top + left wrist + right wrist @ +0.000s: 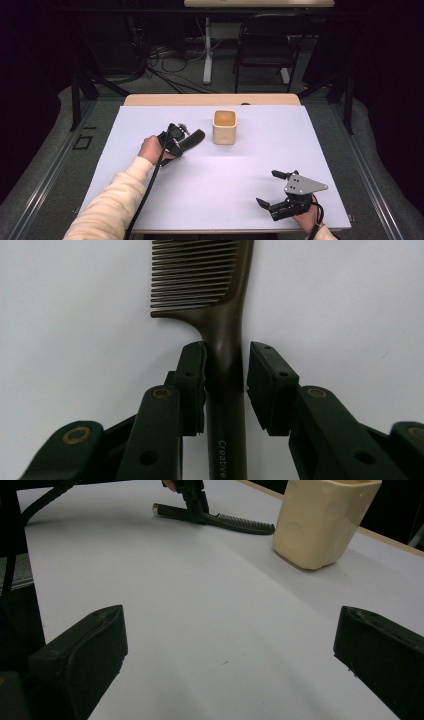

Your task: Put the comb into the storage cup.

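A dark brown comb (225,320) lies flat on the white table (220,175), left of a cream cup (224,127). My left gripper (227,352) straddles the comb's handle just below the teeth. One pad (192,385) rests against the handle, while a thin gap remains at the other pad (265,385). In the high view the left gripper (181,144) sits at mid-left with the comb (194,139) angled toward the cup. My right gripper (266,187) rests near the front right edge, jaws wide apart and holding nothing. Its own view looks across at the comb (240,524) and cup (325,520).
The cup stands upright toward the back of the table, just right of the comb's toothed end. The left gripper's cable (150,190) trails along the forearm. Beyond the table's wooden far edge (210,99) are a chair, a desk leg and floor cables.
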`<control>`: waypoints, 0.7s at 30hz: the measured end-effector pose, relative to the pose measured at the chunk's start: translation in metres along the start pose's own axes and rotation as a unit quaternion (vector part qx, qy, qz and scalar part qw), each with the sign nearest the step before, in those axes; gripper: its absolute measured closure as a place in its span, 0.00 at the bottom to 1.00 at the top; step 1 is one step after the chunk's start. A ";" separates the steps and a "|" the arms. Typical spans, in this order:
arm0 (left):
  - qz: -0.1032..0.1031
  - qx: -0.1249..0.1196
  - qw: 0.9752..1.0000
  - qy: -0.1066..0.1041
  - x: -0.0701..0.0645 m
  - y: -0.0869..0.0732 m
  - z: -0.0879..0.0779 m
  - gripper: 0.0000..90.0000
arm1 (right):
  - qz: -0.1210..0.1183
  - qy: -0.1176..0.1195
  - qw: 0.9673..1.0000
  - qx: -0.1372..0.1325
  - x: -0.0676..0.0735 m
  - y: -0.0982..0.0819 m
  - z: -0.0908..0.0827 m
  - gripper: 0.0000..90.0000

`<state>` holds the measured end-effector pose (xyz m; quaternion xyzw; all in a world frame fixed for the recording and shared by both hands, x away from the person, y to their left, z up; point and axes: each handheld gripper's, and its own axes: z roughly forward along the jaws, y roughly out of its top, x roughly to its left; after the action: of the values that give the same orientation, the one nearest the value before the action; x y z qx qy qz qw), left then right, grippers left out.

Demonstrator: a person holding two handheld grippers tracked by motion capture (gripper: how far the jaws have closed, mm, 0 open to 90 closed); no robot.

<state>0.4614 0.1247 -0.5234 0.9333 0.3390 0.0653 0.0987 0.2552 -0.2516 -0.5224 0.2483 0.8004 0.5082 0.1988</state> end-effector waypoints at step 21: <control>-0.016 0.002 1.000 -0.011 0.000 0.001 -0.001 0.80 | 0.000 0.001 1.000 0.001 0.000 0.000 0.000 0.00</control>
<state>0.4619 0.1245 -0.5228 0.9287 0.3527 0.0531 0.1017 0.2557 -0.2516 -0.5227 0.2486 0.8009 0.5076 0.1978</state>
